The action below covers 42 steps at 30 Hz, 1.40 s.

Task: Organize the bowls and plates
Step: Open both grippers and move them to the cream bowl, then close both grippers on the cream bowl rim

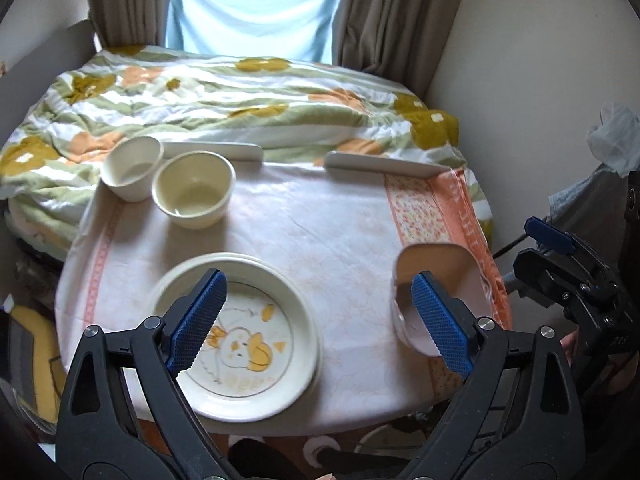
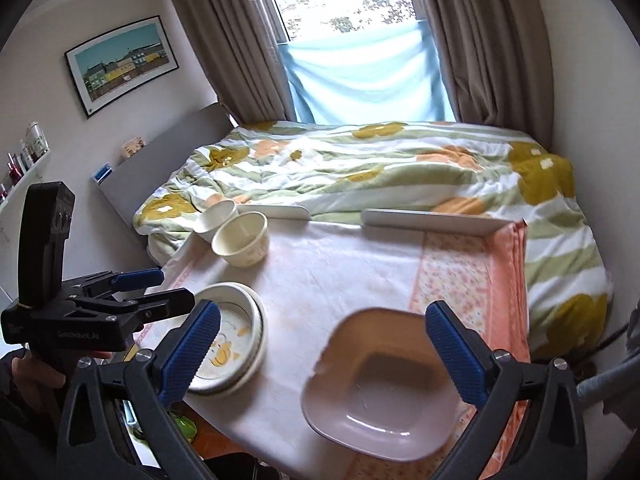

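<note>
left wrist view: left hand-held gripper (image 1: 318, 322) w/ jaws spread wide, nothing between them, hovering over the near part of the counter (image 1: 320, 232). its left pad overlaps the round plate stack (image 1: 256, 360) in the pic, right pad overlaps the pink square bowl (image 1: 444, 264), but can't tell if either is touching. plate stack sits near-left on the counter, top plate has a yellow/orange cartoon print; at least two plates, rims nested. two cream bowls (image 1: 194, 188) at far-left of the counter, side by side & touching or almost; the rear one (image 1: 132, 168) is tilted, leaning toward the bed. pink square bowl sits at the near-right edge, on the orange border of the cloth (image 1: 452, 208).

right wrist view: right hand-held gripper (image 2: 324, 354) also wide open, holding nothing, positioned above the pink square bowl (image 2: 380, 392), which lies between the two pads in the pic; contact not clear. plate stack (image 2: 240, 344) to the left of it, well apart. the left hand-held gripper shows at the left edge, beside the plate stack. cream bowls (image 2: 242, 240) at far-left corner. two white raised strips (image 2: 432, 220) run along the far counter edge w/ a gap between. bed w/ floral duvet (image 2: 360, 168) just behind the counter, curtains (image 2: 224, 40) & window beyond, framed pic (image 2: 120, 64) on the left wall.
</note>
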Motion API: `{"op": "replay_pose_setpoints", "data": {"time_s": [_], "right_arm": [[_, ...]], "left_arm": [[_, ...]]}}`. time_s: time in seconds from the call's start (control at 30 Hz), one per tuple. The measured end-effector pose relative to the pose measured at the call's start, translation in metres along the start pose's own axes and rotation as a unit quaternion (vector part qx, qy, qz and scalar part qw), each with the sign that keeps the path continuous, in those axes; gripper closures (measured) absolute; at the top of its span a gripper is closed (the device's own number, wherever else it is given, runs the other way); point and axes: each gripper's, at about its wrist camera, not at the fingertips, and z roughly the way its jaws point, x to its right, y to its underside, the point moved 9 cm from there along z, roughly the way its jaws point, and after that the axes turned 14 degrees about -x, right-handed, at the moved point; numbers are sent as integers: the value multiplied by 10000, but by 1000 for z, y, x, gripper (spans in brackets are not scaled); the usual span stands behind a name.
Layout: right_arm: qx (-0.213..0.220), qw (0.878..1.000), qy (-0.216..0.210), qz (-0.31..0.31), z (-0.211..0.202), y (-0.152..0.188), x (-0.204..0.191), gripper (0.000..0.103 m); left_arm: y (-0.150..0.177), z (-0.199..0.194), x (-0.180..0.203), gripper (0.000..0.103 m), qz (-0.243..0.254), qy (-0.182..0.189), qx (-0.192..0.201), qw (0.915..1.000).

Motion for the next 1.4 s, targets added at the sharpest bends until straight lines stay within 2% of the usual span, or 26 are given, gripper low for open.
{"op": "replay_pose_setpoints", "data": {"time_s": [0.13, 0.27, 0.37, 0.6, 0.73, 0.77, 0.9, 1.0, 1.13, 1.2, 1.23, 1.33, 1.4], "right_arm": [[250, 9994, -24, -235, 5, -33, -45, 1], [139, 9993, -10, -347, 23, -64, -87, 1], [40, 9998, 78, -183, 42, -84, -105, 1], [-587, 9972, 207, 421, 115, -117, -116, 1], [-1175, 9910, 284, 580, 168, -120, -111, 2], [-1329, 9889, 235, 626, 180, -119, -108, 3], [-1986, 9779, 268, 591, 229, -114, -99, 20], [-2364, 9693, 112, 674, 261, -106, -88, 42], [-2670, 9607, -66, 751, 289, -99, -80, 57], [-2769, 9580, -134, 735, 299, -96, -77, 63], [-2824, 9564, -147, 726, 302, -95, -77, 69], [-2948, 9524, -222, 741, 311, -92, -76, 72], [-3014, 9499, -311, 773, 315, -89, -77, 80]], "left_arm": [[-16, -26, -48, 9, -176, -63, 232, 9996], [-31, -43, -98, 9, -299, -5, 327, 9990], [-45, -42, -135, 9, -323, -21, 251, 9992], [-71, 6, -209, 9, -637, 446, -281, 9966], [-78, 53, -221, 12, -850, 819, -735, 9903], [-79, 66, -223, 17, -917, 928, -877, 9876], [-83, 115, -224, 32, -1097, 1054, -1376, 9787], [-85, 145, -221, 48, -1176, 1056, -1632, 9739], [-88, 170, -216, 54, -1162, 952, -1845, 9713], [-89, 177, -217, 70, -1183, 895, -1886, 9708], [-90, 181, -218, 73, -1198, 883, -1919, 9701], [-90, 189, -218, 80, -1143, 826, -1990, 9698], [-90, 192, -217, 85, -1108, 789, -2016, 9700]]}}
